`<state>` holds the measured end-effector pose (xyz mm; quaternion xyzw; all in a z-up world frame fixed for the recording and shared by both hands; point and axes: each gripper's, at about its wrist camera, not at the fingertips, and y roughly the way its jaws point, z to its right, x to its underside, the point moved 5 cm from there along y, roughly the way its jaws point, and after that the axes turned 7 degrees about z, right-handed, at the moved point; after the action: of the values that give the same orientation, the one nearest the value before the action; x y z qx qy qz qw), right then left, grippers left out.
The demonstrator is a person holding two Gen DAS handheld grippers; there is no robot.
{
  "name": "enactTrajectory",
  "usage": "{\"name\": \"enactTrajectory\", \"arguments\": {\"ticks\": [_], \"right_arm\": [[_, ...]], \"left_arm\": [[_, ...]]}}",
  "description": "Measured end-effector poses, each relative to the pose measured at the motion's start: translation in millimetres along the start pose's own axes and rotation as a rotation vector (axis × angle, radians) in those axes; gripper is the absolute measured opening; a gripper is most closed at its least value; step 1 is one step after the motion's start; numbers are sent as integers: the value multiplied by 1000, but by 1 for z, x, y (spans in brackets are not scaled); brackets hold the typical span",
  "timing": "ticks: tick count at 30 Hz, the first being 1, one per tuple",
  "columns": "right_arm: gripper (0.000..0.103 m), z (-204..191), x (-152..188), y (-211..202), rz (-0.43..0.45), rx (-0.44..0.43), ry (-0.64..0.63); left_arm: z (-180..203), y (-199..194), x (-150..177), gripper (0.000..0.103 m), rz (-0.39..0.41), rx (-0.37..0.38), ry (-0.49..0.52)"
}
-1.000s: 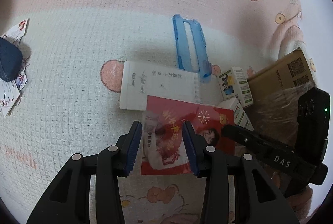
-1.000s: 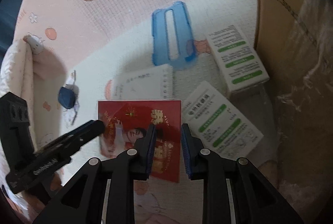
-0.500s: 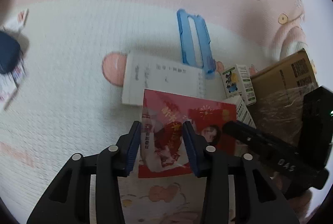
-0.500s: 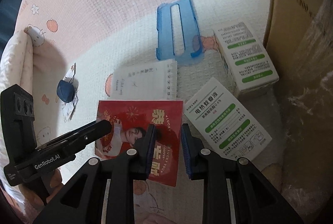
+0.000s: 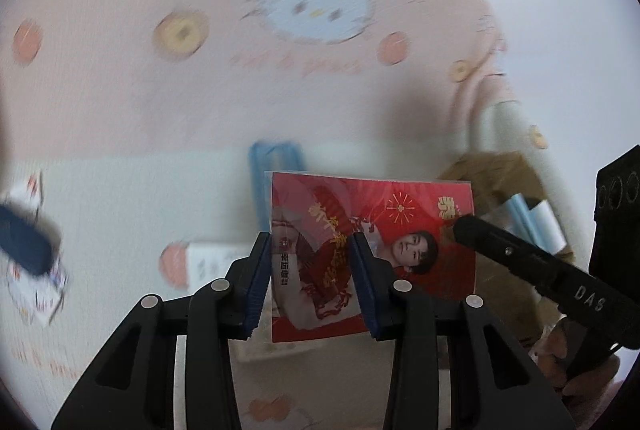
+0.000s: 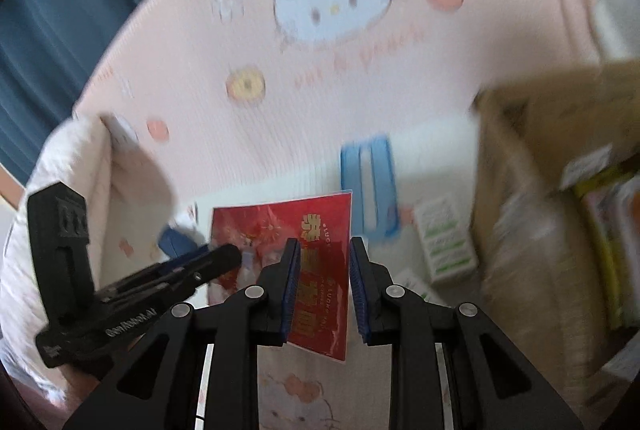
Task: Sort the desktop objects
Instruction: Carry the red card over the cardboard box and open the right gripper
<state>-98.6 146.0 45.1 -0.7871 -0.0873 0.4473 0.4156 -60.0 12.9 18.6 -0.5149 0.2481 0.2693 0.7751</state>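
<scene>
The red card [image 5: 400,230], printed with gold characters and a portrait, is seen face-on and held clear of the blanket [image 5: 160,110], with both tools on it. The left tool [image 5: 310,238] is set at the card's left edge with its jaws a fair way apart. The right tool [image 6: 325,242] is set at the card's right edge with a narrower gap. The card is spread across both gaps and runs on behind one finger of each tool. Whether the pads pinch it or only press on its edges cannot be told.

Beyond the card's top edge, a blue plastic frame [image 6: 370,190] is laid on the blanket and partly hidden by the card. To the card's lower left, a white notebook [image 5: 216,262] is made out, blurred. To the card's right, green-and-white boxes [image 6: 444,242] are seen, and further right an open cardboard box [image 6: 560,110]. Far to the card's left, a dark blue object [image 5: 20,242] is smeared by motion.
</scene>
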Motion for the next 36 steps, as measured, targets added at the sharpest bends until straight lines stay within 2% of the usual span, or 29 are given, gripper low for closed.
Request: {"name": "enactTrajectory", "arguments": {"ticks": [3, 8, 13, 16, 20, 23, 27, 31, 33, 36], "right_arm": [[23, 10, -20, -30, 75, 21, 10], [23, 44, -48, -77, 149, 110, -10], [23, 102, -63, -104, 113, 216, -5], [23, 142, -66, -115, 65, 252, 39], [24, 189, -62, -125, -4, 236, 130], [24, 208, -58, -127, -51, 235, 124], [24, 222, -49, -117, -146, 236, 101], [24, 223, -35, -103, -230, 253, 28], [24, 221, -27, -97, -271, 256, -50], [24, 226, -25, -87, -324, 262, -87]], "left_arm": [[35, 2, -18, 42, 33, 62, 57], [106, 19, -38, 42, 3, 173, 145], [186, 39, -37, 42, -60, 258, 303], [217, 53, -28, 42, -127, 290, 341], [239, 72, -10, 42, -264, 311, 322], [249, 82, 7, 42, -361, 321, 328], [255, 91, 26, 42, -443, 288, 374], [253, 99, 41, 42, -516, 235, 416], [254, 106, 47, 42, -553, 208, 451], [257, 112, 47, 42, -609, 204, 487]]}}
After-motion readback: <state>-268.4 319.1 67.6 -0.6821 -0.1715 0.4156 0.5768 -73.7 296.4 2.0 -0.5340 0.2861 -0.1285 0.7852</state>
